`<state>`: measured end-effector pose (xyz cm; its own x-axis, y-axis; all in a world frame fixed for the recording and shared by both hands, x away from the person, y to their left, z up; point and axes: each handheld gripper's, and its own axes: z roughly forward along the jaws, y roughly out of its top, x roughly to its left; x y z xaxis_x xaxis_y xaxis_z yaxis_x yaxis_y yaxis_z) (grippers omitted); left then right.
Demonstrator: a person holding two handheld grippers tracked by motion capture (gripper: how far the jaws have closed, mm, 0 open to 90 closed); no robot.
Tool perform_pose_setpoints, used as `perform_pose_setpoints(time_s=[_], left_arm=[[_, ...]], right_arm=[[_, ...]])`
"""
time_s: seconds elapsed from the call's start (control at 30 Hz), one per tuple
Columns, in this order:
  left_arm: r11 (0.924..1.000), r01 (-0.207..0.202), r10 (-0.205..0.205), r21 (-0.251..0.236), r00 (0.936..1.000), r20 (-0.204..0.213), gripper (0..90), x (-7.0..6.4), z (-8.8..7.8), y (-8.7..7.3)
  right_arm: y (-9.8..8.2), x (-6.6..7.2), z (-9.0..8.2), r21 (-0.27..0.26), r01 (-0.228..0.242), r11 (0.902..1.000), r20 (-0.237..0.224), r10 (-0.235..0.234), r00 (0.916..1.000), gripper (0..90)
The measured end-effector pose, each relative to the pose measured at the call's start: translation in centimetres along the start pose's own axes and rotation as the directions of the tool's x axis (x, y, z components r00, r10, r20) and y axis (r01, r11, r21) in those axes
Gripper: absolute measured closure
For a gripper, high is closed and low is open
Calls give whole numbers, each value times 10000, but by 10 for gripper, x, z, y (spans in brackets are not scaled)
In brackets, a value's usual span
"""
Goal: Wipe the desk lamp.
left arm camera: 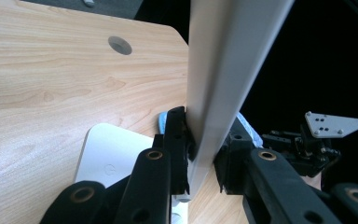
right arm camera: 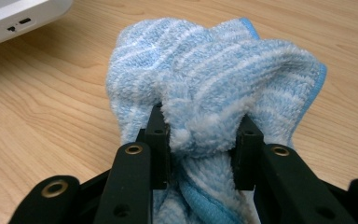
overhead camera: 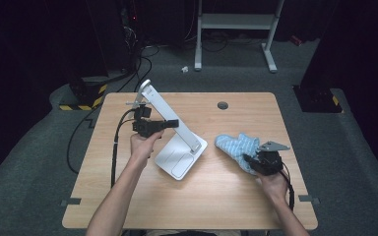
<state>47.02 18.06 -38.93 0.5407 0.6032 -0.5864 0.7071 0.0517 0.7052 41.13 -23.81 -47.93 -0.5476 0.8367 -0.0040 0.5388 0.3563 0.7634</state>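
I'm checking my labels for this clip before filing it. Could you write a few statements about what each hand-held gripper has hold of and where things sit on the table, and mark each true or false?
1. The left hand-held gripper is clamped on the slanted white arm of the lamp. True.
2. The right hand-held gripper has its jaws on a wooden block. False: they pinch a bunched fold of the blue striped towel.
3. The towel lies on the wooden table, to the right of the lamp's base in the high view. True.
4. The lamp's white base hangs off the table's edge. False: it rests flat on the tabletop, well inside the edges.
5. The towel is draped over the lamp's arm. False: it lies apart from it on the table.
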Motion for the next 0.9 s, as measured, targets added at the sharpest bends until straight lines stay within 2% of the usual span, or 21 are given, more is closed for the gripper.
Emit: perform_pose_setpoints(time_s=[0.2,0.53,0.77,0.9], left_arm=[[9997,146,-150,-187,9996,-237,765,3,4,0],[9986,412,-425,-345,9983,-404,766,7,15,-1],[9988,426,-444,-231,9952,-868,765,10,25,-3],[9988,465,-479,-171,9946,-920,765,12,27,-3]], right_arm=[[-2,-6,2,85,-214,9997,184,213,9996,658],[-4,-11,9,323,-431,9986,302,421,9987,647],[-8,-12,14,547,-514,9972,356,495,9981,635],[-10,-11,16,568,-505,9971,295,489,9984,623]])
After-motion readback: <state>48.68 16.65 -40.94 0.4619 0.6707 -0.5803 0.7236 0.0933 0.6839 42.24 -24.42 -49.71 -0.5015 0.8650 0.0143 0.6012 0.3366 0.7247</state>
